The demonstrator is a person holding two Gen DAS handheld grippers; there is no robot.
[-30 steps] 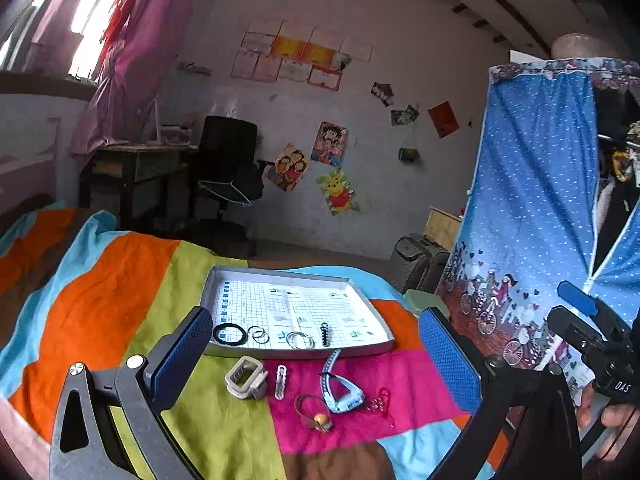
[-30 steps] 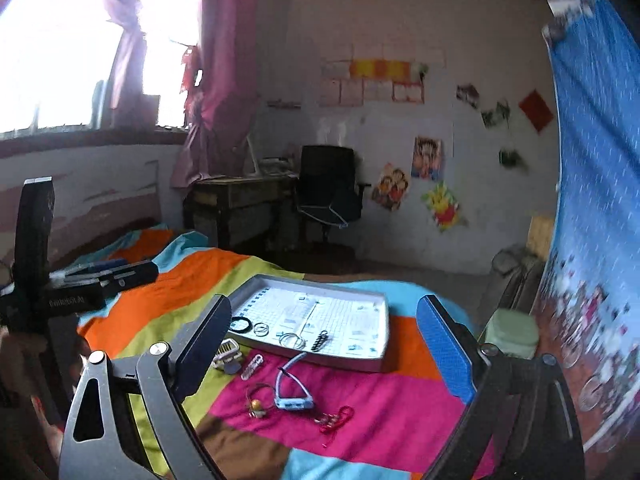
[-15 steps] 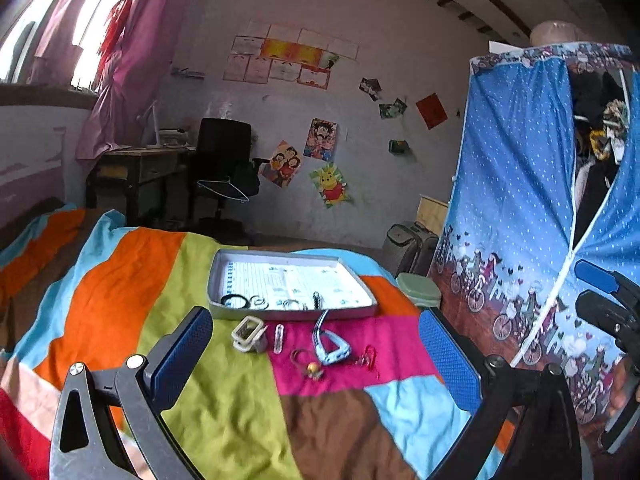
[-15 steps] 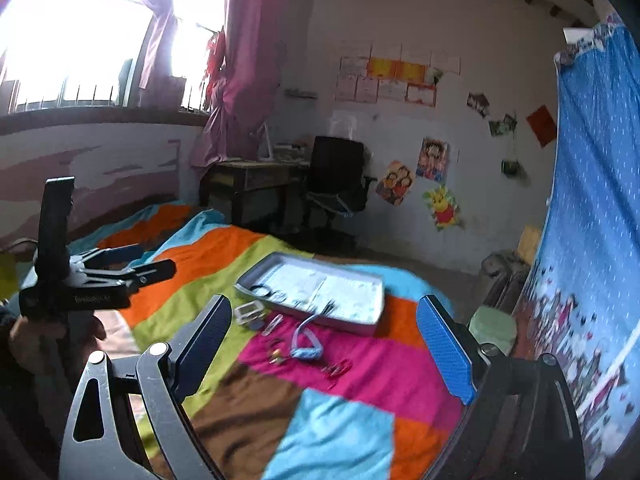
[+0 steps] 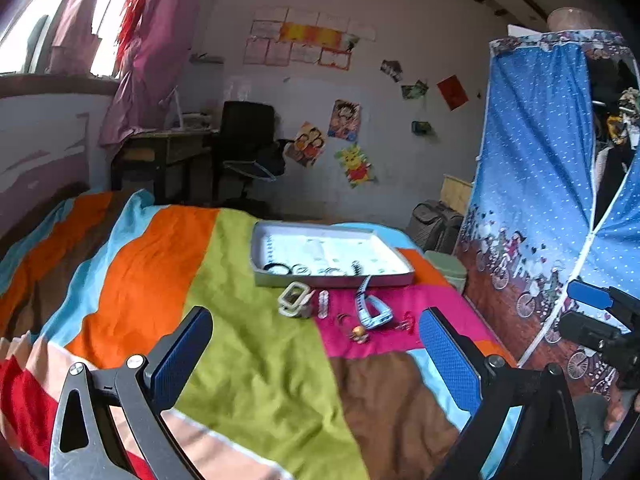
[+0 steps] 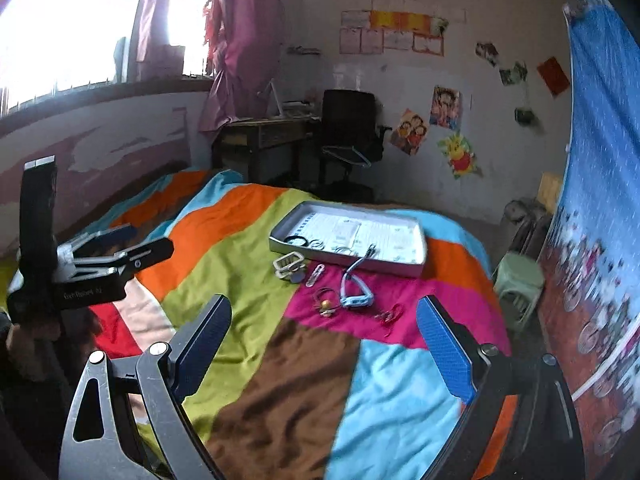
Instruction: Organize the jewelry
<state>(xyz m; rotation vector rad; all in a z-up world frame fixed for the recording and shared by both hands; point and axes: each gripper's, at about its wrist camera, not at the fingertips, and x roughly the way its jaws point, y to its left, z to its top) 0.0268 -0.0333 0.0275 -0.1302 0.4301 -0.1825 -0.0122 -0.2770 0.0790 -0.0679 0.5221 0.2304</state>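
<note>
A grey tray (image 5: pixel 332 280) (image 6: pixel 394 265) rests on the striped bedspread (image 5: pixel 256 360), holding a black ring (image 5: pixel 276 268) and several small rings. In front of it lie a white bracelet (image 5: pixel 295 300) (image 6: pixel 287 264), a clear clip (image 5: pixel 323 303), a light blue watch (image 5: pixel 374 314) (image 6: pixel 354 290), a gold-bead piece (image 5: pixel 357 331) (image 6: pixel 326 304) and a red piece (image 5: pixel 408 322) (image 6: pixel 390 314). My left gripper (image 5: pixel 315 314) (image 6: pixel 120 246) and right gripper (image 6: pixel 324 302) (image 5: pixel 592 312) both hover open and empty, well short of the jewelry.
A blue fabric wardrobe (image 5: pixel 540 160) stands to the right of the bed, with a green stool (image 6: pixel 520 276) and a dark suitcase (image 5: pixel 434 224) beside it. A desk (image 5: pixel 160 148) and black chair (image 5: pixel 244 140) stand against the far wall.
Both grippers have drawn back from the tray, so the jewelry looks smaller and farther away and more bedspread shows in front. Both stayed open and empty.
</note>
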